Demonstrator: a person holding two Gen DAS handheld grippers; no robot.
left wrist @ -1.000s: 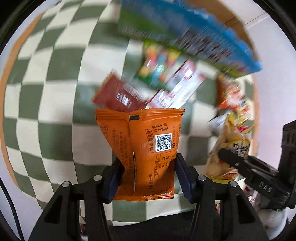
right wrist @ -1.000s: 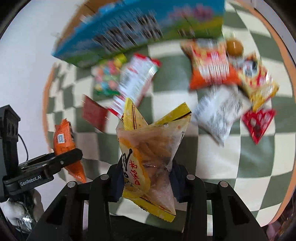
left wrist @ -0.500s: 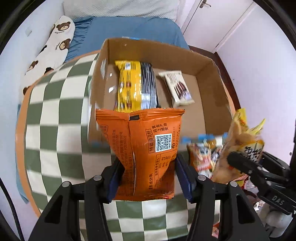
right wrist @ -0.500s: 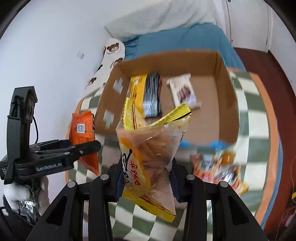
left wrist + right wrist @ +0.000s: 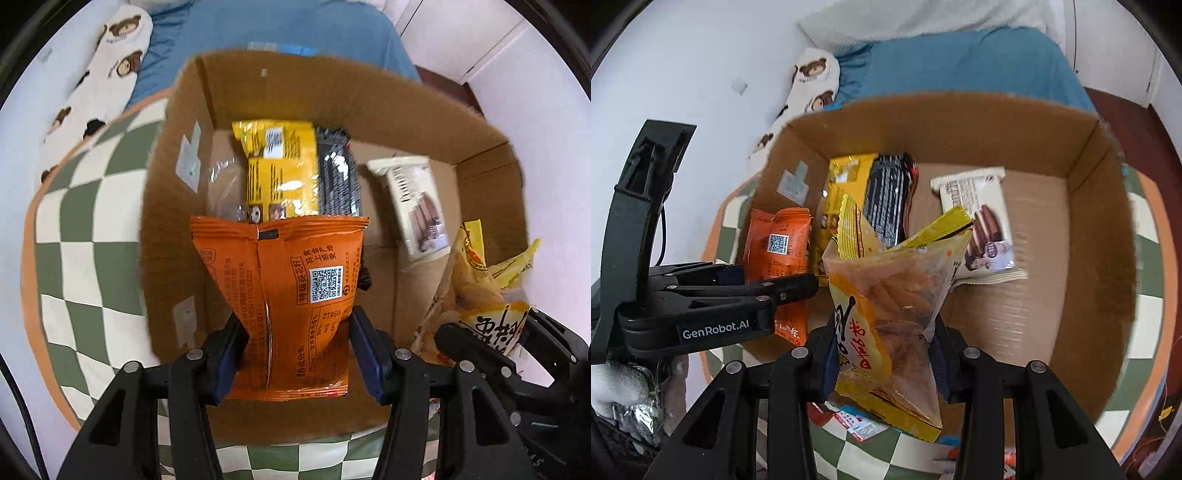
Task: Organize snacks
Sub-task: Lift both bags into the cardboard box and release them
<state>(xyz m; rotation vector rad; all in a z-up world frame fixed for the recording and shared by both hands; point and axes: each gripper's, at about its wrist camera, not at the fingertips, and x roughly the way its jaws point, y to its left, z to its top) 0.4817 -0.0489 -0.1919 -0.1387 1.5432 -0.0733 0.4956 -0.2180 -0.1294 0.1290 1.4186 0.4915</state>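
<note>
My left gripper (image 5: pixel 295 354) is shut on an orange snack packet (image 5: pixel 291 295) and holds it above the left half of an open cardboard box (image 5: pixel 332 92). My right gripper (image 5: pixel 882 358) is shut on a yellow, partly clear snack bag (image 5: pixel 886 295) and hangs over the box's (image 5: pixel 1100 221) near side. Inside the box lie a yellow packet (image 5: pixel 280 173), a black packet (image 5: pixel 338 181) and a white wafer packet (image 5: pixel 417 203). The right wrist view shows the left gripper (image 5: pixel 764 284) with the orange packet (image 5: pixel 775 247) at the left; the left wrist view shows the yellow bag (image 5: pixel 476 291) at the right.
The box stands on a green and white checked cloth (image 5: pixel 81 221) with an orange border. Loose snack packets (image 5: pixel 857 424) lie on the cloth at the box's near side. Behind the box are a blue bed (image 5: pixel 960 66) and a bear-print pillow (image 5: pixel 107 74). A gloved hand (image 5: pixel 624 391) holds the left gripper.
Both grippers have carried their packets away from the loose snacks on the cloth and over the cardboard box. The box now fills both views. Neither grip has changed.
</note>
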